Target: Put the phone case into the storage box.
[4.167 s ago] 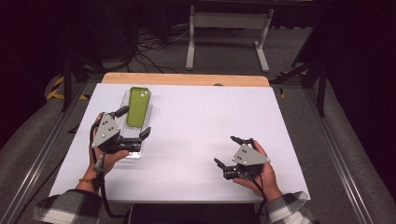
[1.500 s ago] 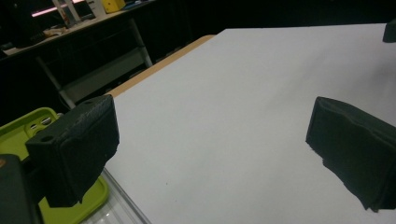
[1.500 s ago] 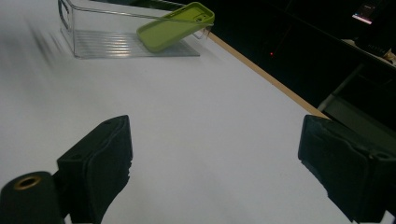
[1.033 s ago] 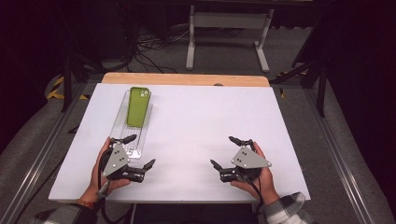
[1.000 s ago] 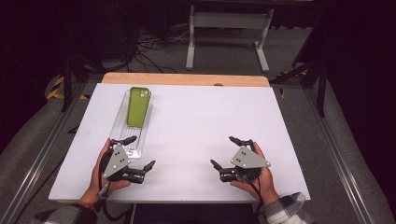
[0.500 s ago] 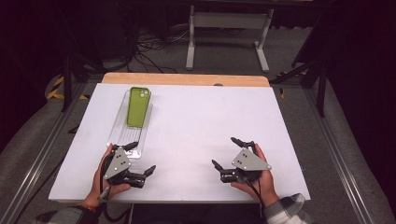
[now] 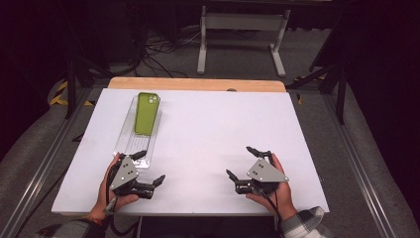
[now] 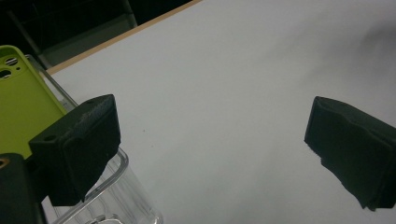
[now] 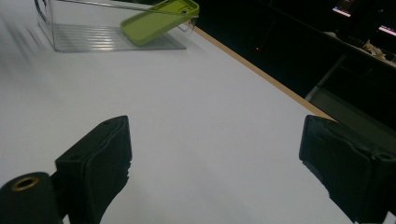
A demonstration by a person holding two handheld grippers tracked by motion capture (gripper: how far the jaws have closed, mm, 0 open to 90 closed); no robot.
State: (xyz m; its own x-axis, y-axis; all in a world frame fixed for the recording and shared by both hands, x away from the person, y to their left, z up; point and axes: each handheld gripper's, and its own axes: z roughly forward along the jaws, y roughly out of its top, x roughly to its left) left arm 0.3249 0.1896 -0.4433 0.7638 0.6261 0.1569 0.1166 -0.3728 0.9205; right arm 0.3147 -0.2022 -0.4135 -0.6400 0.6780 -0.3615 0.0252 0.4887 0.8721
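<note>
The green phone case (image 7: 146, 113) lies in a clear plastic tray (image 7: 130, 147) on the far-left part of the white table (image 7: 213, 129), its camera cutouts at the far end, as I hold both grippers low near the table's front edge.

Nearest me, my left gripper (image 7: 148, 167) sits in my left hand (image 7: 115, 186) at the front left, jaws spread wide and holding nothing. One jaw reaches just over the tray's near end; the other points out across bare tabletop. In the left gripper view, that jaw hangs beside the tray's rounded clear corner (image 8: 116, 186), with the green phone case (image 8: 23, 107) rising behind it.

My right gripper (image 7: 242, 162) rests in my right hand (image 7: 276, 186) at the front right, well apart from the tray. Its jaws are also parted wide, with empty white surface between them. A plaid sleeve (image 7: 304, 225) shows at my right wrist.

Farther off, the right gripper view catches the case (image 9: 159, 18) tilted, its far end propped on the tray's (image 9: 79, 37) rim, its near end down on the ribbed floor.

Beyond the table's far wooden edge (image 7: 198, 84), cables (image 7: 158, 49) and a metal stand (image 7: 242, 29) lie on the dark floor.
</note>
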